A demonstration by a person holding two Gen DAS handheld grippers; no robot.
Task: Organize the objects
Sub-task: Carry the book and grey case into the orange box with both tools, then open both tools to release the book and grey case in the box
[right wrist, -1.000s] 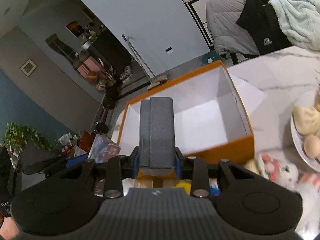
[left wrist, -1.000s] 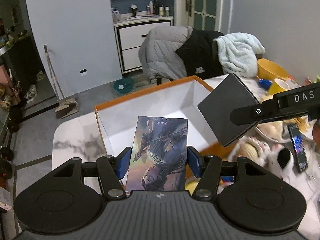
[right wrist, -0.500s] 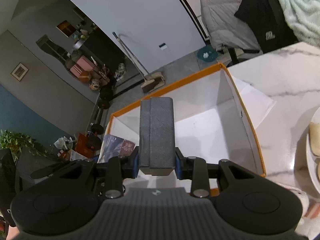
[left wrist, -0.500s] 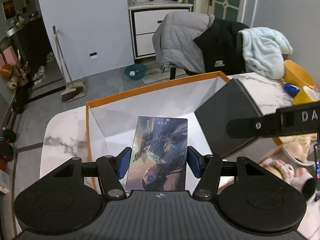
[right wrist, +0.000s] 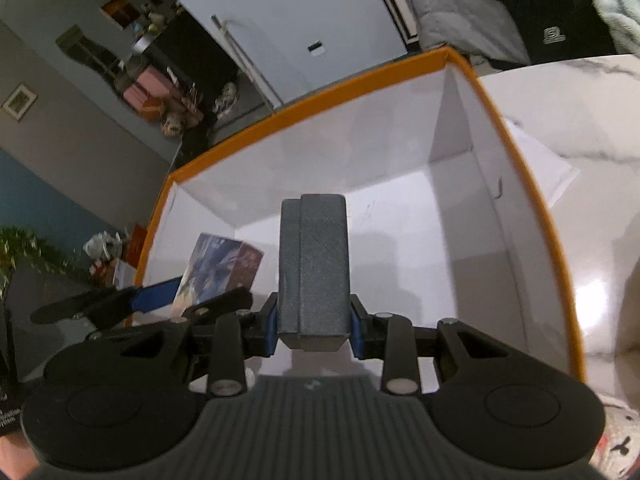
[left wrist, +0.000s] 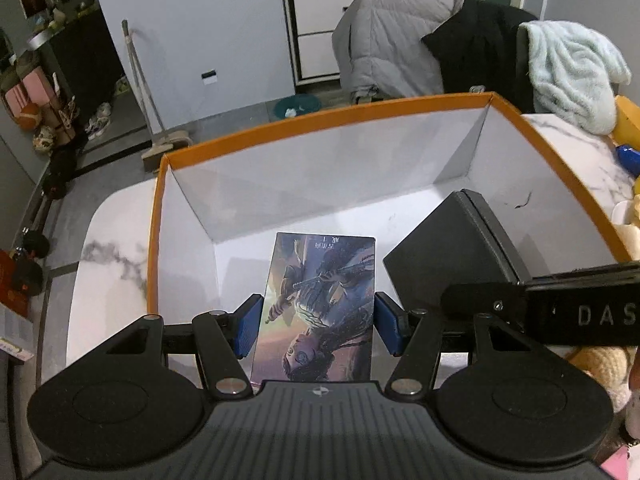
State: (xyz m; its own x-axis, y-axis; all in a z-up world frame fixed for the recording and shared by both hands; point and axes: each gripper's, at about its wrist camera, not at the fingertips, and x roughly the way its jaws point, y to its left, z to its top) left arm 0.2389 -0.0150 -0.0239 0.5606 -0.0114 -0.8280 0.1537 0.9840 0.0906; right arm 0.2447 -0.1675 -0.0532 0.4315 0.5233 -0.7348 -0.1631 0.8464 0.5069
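Note:
An open orange box with white inside stands on the marble table; it also shows in the right wrist view. My left gripper is shut on an illustrated card box and holds it inside the orange box, near its left side. My right gripper is shut on a dark grey case, held inside the orange box to the right of the card box. The grey case and right gripper also show in the left wrist view. The card box shows in the right wrist view.
Jackets and a light blue towel hang over a chair behind the table. Yellow bowls and plush toys lie on the table right of the box. A sheet of paper lies beside the box. A broom leans on the wall.
Both grippers have moved forward and down, from above the orange box's near edge into it, each still holding its object. The box now fills both views.

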